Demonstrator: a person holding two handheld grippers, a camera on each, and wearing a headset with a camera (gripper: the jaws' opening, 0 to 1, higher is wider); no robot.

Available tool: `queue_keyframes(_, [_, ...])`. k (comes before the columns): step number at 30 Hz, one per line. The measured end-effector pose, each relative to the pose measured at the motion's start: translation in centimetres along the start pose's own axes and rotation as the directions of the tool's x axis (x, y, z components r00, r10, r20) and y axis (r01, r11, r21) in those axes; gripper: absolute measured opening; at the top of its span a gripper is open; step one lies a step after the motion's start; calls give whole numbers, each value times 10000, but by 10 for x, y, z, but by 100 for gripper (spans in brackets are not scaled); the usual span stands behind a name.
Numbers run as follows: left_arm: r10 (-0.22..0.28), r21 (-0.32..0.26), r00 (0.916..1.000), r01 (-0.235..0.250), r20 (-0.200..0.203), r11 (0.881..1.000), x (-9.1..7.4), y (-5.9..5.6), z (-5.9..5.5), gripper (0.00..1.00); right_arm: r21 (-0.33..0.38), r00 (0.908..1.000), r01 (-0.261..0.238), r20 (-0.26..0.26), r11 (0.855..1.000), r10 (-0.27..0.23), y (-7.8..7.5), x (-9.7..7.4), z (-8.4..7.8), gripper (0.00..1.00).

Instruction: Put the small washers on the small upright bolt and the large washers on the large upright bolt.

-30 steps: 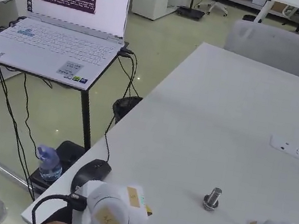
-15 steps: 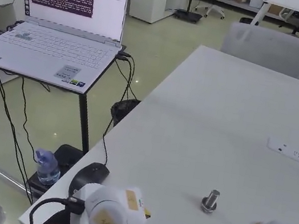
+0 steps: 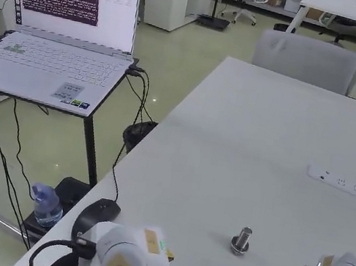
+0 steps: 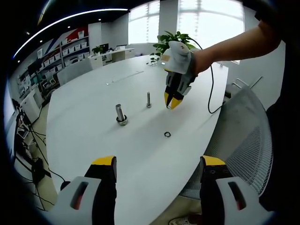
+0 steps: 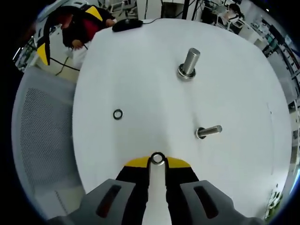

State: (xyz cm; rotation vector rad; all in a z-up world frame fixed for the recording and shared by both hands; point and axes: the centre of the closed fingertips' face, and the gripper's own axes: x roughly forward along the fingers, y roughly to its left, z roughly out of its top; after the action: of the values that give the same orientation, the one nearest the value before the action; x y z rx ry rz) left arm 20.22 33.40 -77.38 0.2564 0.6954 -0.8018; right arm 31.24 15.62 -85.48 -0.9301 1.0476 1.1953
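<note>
The left tongs (image 4: pixel 158 161) stand spread wide with nothing between them, low over the near edge of the worktop (image 4: pixel 84 93), with a mouse (image 3: pixel 96 211) close beside them. Ahead of them, towards the right tongs, a loose washer (image 4: pixel 167 134) lies flat. Beyond it stand the large bolt (image 4: pixel 120 114) and, nearer the right tongs, the small bolt (image 4: pixel 148 99), both upright and apart from each other. The right tongs (image 5: pixel 157 161) are pinching a washer (image 5: pixel 158 158) at their very tips, held above the worktop, with the small bolt just ahead and slightly to their right.

The step in hand looks like carrying this washer to a bolt. I cannot tell its size for certain. It is best kept level, its hole brought squarely over the bolt's tip, lowered straight down and let go only once threaded. With so slight a grip, any tilt may let it slip.

The worktop's edge runs close behind both tongs, and the loose washer lies near it, so a careless sweep could knock it off. Past the bolts the worktop is open as far as a power strip (image 3: pixel 348 185), well apart.
</note>
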Motion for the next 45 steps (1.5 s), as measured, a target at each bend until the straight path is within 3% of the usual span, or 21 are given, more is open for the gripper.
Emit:
queue_keyframes(22, [65, -86, 10000, -66, -39, 9999, 1, 0, -1, 72, 400, 9977, 551, 360, 9977, -566, -49, -30, 28, 13])
queue_keyframes(28, [66, -117, 10000, -66, -6, 9999, 2, 0, 0, 72, 337, 9964, 725, 406, 9968, -738, -54, -39, 37, 13])
queue_keyframes(45, [55, -263, 10000, -53, 55, 9996, 3, 3, -1, 72, 179, 9968, 722, 329, 9972, -728, -62, -30, 40, 13])
